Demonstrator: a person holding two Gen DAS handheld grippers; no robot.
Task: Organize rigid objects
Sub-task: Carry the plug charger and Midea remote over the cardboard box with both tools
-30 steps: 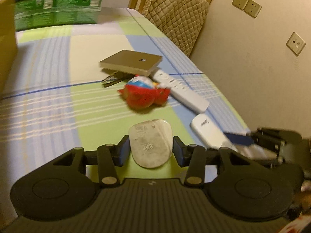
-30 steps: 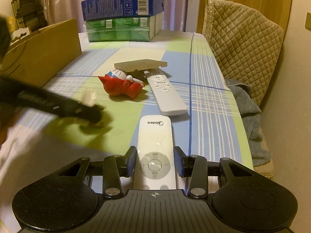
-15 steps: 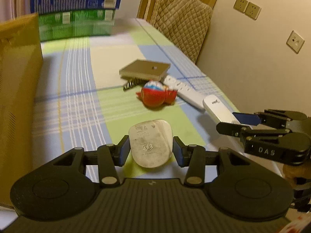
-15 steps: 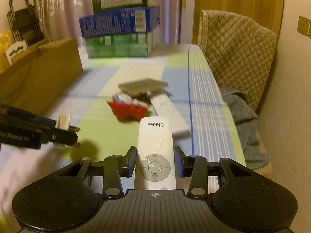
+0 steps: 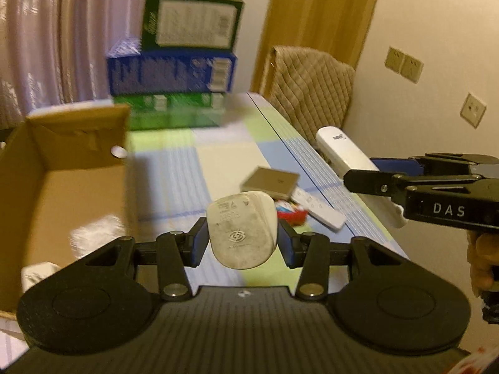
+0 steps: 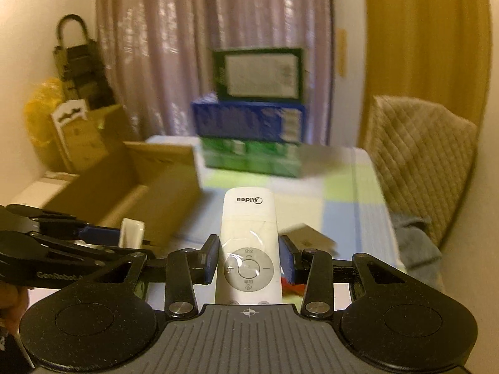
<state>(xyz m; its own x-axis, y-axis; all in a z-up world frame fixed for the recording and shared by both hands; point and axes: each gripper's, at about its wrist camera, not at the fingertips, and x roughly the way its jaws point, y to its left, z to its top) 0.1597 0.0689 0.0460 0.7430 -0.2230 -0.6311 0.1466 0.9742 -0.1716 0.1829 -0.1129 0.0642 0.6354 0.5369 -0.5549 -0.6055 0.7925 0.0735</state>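
Observation:
My left gripper (image 5: 242, 243) is shut on a white plug adapter (image 5: 243, 229) and holds it in the air above the checked tablecloth. It also shows in the right wrist view (image 6: 131, 233). My right gripper (image 6: 249, 261) is shut on a white Midea remote (image 6: 248, 249), lifted off the table; the remote also shows in the left wrist view (image 5: 349, 155). An open cardboard box (image 5: 62, 187) stands at the left, also in the right wrist view (image 6: 137, 187). On the table lie a tan flat box (image 5: 269, 182), a red toy (image 5: 291, 216) and a second white remote (image 5: 321, 212).
Stacked green and blue cartons (image 5: 174, 87) stand at the table's far end. A quilted chair back (image 5: 308, 84) is at the right by the wall. A grey cloth (image 6: 414, 249) lies beside the table. Bags (image 6: 78, 71) stand in the far left corner.
Both grippers have risen and tilted up with their objects. The cardboard box has come into fuller view at the left; the table items now sit lower and farther.

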